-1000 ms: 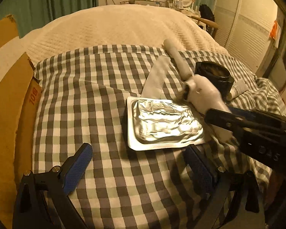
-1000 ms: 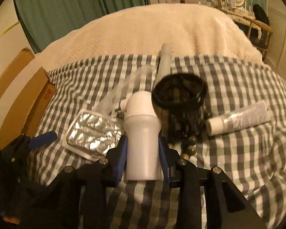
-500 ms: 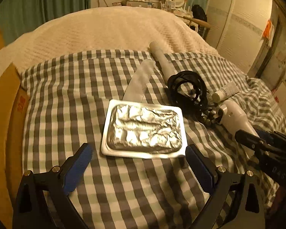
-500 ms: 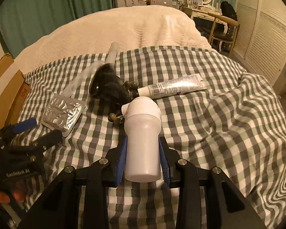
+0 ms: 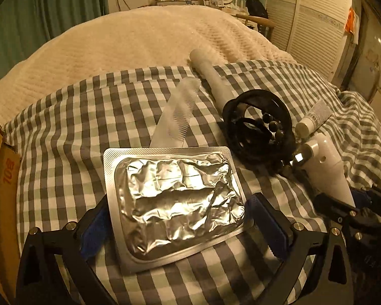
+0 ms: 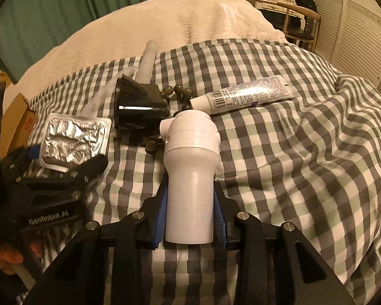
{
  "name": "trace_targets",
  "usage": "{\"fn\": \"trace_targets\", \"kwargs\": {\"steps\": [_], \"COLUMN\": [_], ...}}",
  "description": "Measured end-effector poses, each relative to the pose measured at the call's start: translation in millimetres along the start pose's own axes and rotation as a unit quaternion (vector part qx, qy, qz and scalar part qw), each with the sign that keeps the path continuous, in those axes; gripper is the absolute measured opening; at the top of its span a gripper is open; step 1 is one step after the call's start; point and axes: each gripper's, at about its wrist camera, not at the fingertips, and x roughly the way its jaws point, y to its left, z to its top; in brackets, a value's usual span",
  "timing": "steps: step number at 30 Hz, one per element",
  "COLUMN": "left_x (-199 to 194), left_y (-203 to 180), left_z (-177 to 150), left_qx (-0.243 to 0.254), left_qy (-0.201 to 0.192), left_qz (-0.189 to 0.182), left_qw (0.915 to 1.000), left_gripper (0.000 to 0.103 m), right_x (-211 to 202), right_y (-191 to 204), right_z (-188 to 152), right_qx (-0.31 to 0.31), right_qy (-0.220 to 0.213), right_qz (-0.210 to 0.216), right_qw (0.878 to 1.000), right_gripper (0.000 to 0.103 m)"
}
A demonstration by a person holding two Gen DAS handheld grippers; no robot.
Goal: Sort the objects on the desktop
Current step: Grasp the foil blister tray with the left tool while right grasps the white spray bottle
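Note:
A silver foil blister pack [image 5: 175, 198] lies on the checked cloth [image 5: 63, 132]. My left gripper [image 5: 181, 226] stands open with a blue pad on each side of the pack, and I cannot tell whether either pad touches it. In the right wrist view the same pack [image 6: 73, 142] lies at the left gripper [image 6: 63, 158]. My right gripper [image 6: 190, 198] is shut on a white plastic bottle [image 6: 190, 167], held just above the cloth. The left wrist view shows that bottle [image 5: 327, 170] at its right edge.
A black ring holder [image 5: 259, 127] with dark beads [image 6: 176, 92], a clear comb [image 5: 177, 111], a white cylinder [image 5: 210, 76] and a cream tube [image 6: 243, 94] lie behind. A cardboard box [image 5: 2, 178] stands left. A hand [image 6: 5, 256] holds the left gripper.
My left gripper has come forward and down, so the foil pack now lies between its fingers. My right gripper has carried the white bottle off to the right of the black holder.

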Motion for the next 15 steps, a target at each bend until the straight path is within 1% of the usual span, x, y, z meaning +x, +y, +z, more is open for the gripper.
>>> {"fn": "trace_targets", "kwargs": {"steps": [4,5,6,7,9,11,15], "left_x": [-1,-3,-6,-9,-12,-15,-25], "left_y": [4,5,7,10,16,19,15], "left_z": [0,0,-1,-1,0,-1,-3], "left_qx": [-0.011,-0.016,-0.019,-0.027,-0.041,-0.048,-0.038], "left_qy": [0.000,-0.002,-0.005,-0.007,-0.003,-0.006,-0.013], "left_qz": [-0.009,-0.007,-0.006,-0.003,-0.017,-0.020,-0.009], "left_qw": [0.9999,0.9999,0.9998,0.9996,0.9990,0.9986,0.9992], "left_gripper": [0.102,0.096,0.085,0.080,0.078,0.076,0.075], "right_x": [0,0,0,0,-1,-2,-6], "right_y": [3,3,4,3,4,3,3], "right_z": [0,-1,-1,0,-1,-1,-2], "right_qx": [-0.004,-0.003,-0.003,-0.004,-0.005,-0.006,-0.006], "right_qy": [0.000,0.000,0.000,0.001,0.001,0.000,-0.005], "right_qz": [-0.004,-0.003,-0.003,-0.004,-0.005,-0.006,-0.006], "right_qw": [1.000,1.000,1.000,1.000,1.000,1.000,1.000], "right_gripper": [0.032,0.032,0.032,0.032,0.032,0.032,0.032]}}
